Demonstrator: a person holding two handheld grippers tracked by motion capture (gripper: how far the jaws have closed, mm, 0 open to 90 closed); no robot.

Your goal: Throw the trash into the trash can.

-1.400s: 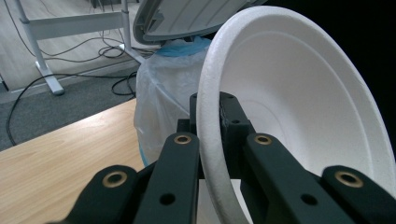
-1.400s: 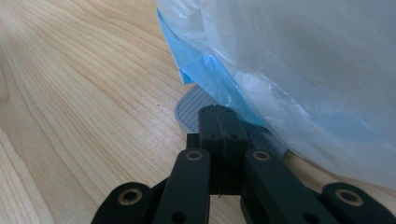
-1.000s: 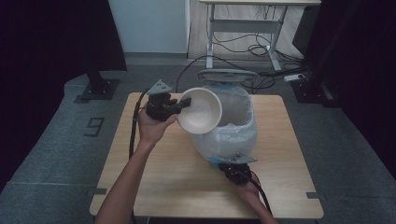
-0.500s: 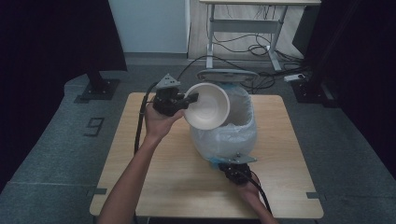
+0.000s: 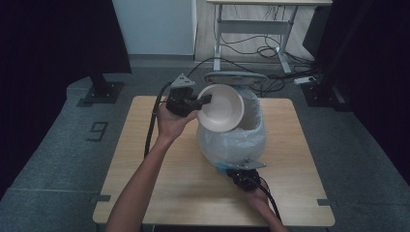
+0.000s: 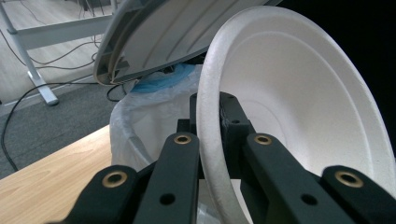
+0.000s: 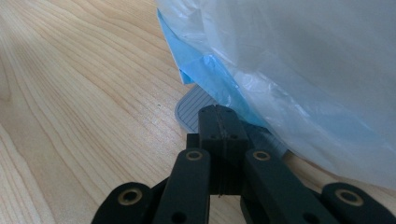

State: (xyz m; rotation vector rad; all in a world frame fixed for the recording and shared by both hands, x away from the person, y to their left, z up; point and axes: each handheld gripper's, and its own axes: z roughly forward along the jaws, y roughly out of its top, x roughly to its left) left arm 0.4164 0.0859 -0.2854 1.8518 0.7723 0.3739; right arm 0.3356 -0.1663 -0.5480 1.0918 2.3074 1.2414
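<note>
My left gripper is clamped on the rim of a white foam bowl; in the left gripper view the rim runs edge-on between my two jaws, which press it from either side, and the bowl is tipped on its side with its hollow facing away to the right. In the high view the bowl hangs above the near-left edge of the bin, its open face turned toward the bin's mouth, and it overlaps the white liner bag that drapes over the bin. The bin's grey lid stands raised behind and above the bowl, and below it I see the bag with a strip of blue bag at the top. The bin stands near the middle of the wooden table. My right gripper rests low at the near foot of the bin, jaws closed together with nothing between them; in the right gripper view the tips lie on a grey ribbed pedal that juts out from under the bag, with a fold of blue bag just above it. My left hand grips its tool from the table's left; my right hand comes in from the near edge
</note>
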